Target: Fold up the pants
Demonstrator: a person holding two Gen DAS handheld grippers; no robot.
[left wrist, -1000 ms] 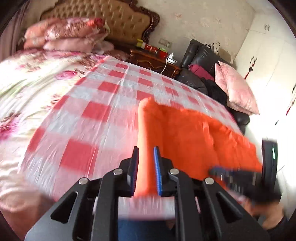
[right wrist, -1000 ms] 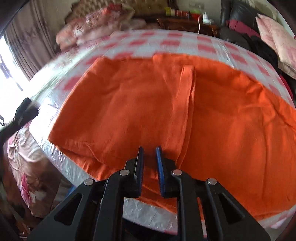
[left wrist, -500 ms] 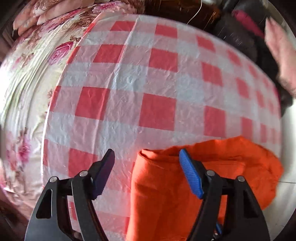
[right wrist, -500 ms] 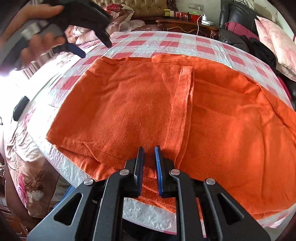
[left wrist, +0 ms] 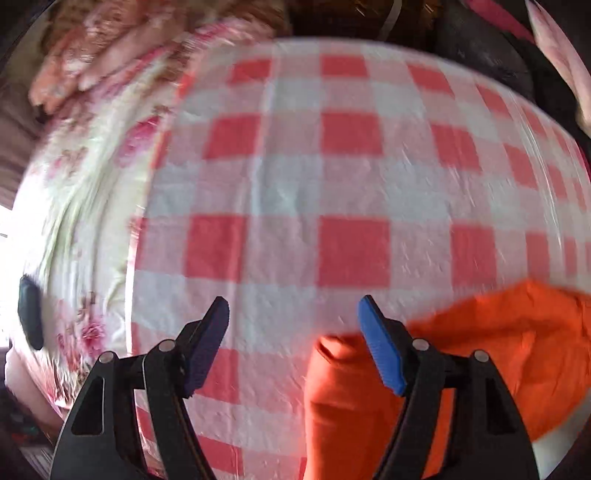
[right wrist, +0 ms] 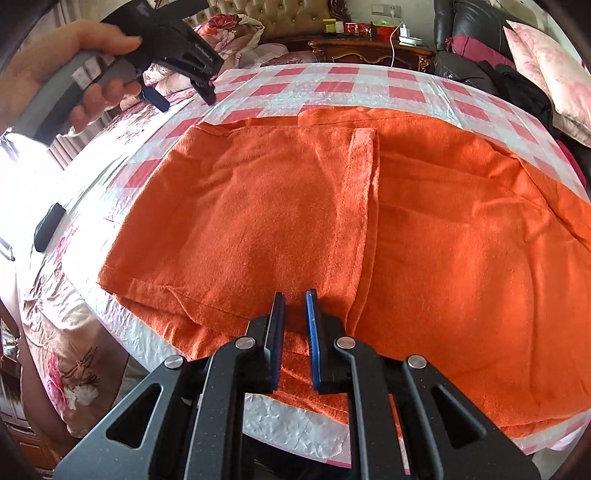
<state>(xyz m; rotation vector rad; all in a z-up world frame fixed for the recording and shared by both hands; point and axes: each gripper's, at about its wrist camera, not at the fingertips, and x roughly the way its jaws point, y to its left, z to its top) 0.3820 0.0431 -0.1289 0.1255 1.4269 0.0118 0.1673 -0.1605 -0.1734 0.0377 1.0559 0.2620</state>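
Note:
Orange pants (right wrist: 295, 221) lie spread on a red and white checked sheet (right wrist: 332, 85) on a bed, one part folded over with its edge running up the middle. My right gripper (right wrist: 294, 295) sits at the near edge, its jaws closing to a narrow gap with orange fabric pinched between the pads. In a hand at the upper left, my left gripper (right wrist: 183, 98) hangs above the sheet beyond the pants' far left corner. From its own view, the left gripper (left wrist: 293, 306) stands open and empty, pointing down, with the pants (left wrist: 498, 350) under its right finger.
A floral bedspread (left wrist: 85, 206) lies left of the checked sheet, with a small black object (right wrist: 48, 225) on it. Pillows and a tufted headboard (right wrist: 280, 18) are at the back, then a wooden nightstand (right wrist: 369, 51) and a black sofa (right wrist: 476, 22) with pink cushions.
The left gripper let go of the orange fabric, opened wide, tipped downward and drifted left, away from the fold's corner. The right gripper stayed at the near edge, its gap narrowing slightly.

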